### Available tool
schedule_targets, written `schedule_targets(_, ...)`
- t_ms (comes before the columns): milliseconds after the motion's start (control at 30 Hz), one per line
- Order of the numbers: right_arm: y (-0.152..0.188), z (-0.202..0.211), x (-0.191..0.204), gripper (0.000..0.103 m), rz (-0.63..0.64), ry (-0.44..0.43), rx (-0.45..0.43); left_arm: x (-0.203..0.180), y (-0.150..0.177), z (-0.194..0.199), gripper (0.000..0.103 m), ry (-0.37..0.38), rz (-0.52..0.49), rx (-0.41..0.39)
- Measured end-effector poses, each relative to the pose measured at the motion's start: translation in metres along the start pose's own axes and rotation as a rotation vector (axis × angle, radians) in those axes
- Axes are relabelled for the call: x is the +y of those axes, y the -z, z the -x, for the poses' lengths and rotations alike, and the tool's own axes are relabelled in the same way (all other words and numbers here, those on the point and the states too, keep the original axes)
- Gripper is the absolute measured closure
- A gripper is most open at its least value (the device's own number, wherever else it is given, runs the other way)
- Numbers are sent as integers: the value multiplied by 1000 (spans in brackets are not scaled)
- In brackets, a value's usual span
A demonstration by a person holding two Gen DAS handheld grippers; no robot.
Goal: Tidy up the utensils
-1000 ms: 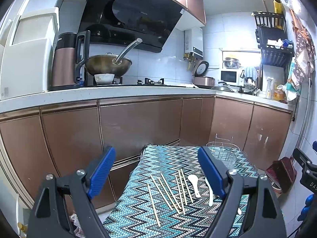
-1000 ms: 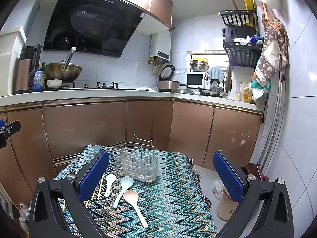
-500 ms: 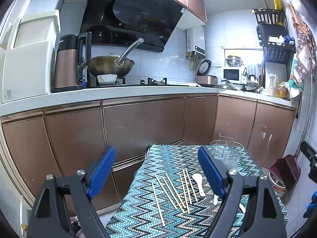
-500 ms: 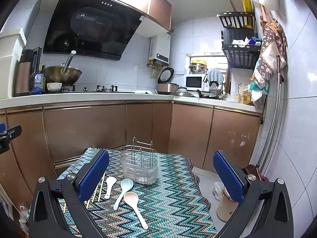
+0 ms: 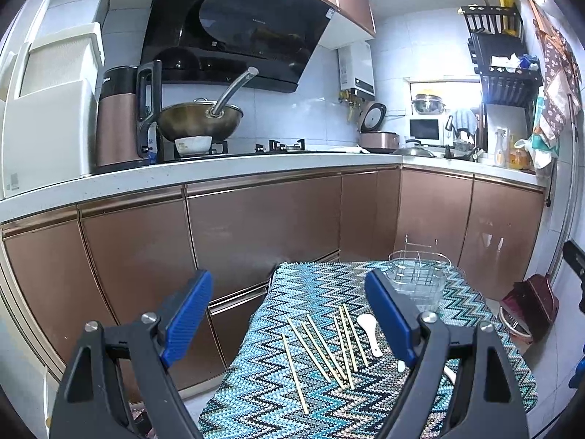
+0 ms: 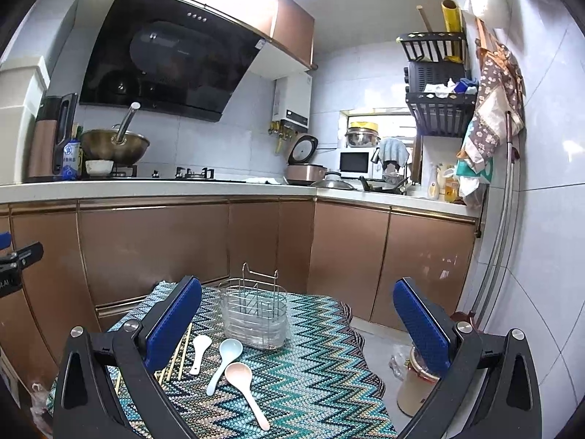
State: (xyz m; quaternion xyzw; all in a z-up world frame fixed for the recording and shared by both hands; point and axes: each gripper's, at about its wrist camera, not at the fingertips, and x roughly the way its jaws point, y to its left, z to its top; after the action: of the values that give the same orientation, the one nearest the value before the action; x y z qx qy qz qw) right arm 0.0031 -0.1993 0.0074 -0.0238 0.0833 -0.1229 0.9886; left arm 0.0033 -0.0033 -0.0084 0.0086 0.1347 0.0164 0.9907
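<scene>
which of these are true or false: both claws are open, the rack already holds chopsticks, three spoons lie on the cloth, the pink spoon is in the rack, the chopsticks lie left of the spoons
1. Both claws, left claw and right claw, are open. True.
2. The rack holds chopsticks. False: they lie on the cloth.
3. Three spoons lie on the cloth. True: white spoon, blue spoon, pink spoon.
4. The pink spoon is in the rack. False: it lies on the cloth.
5. Chopsticks lie left of the spoons. True.
</scene>
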Motion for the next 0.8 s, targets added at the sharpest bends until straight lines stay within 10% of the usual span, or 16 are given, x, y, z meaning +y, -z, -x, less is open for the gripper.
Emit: schedule_targets(800, 21, -58, -16, 0, 2, -68, 141, 16, -3, -63, 18, 14, 72, 108)
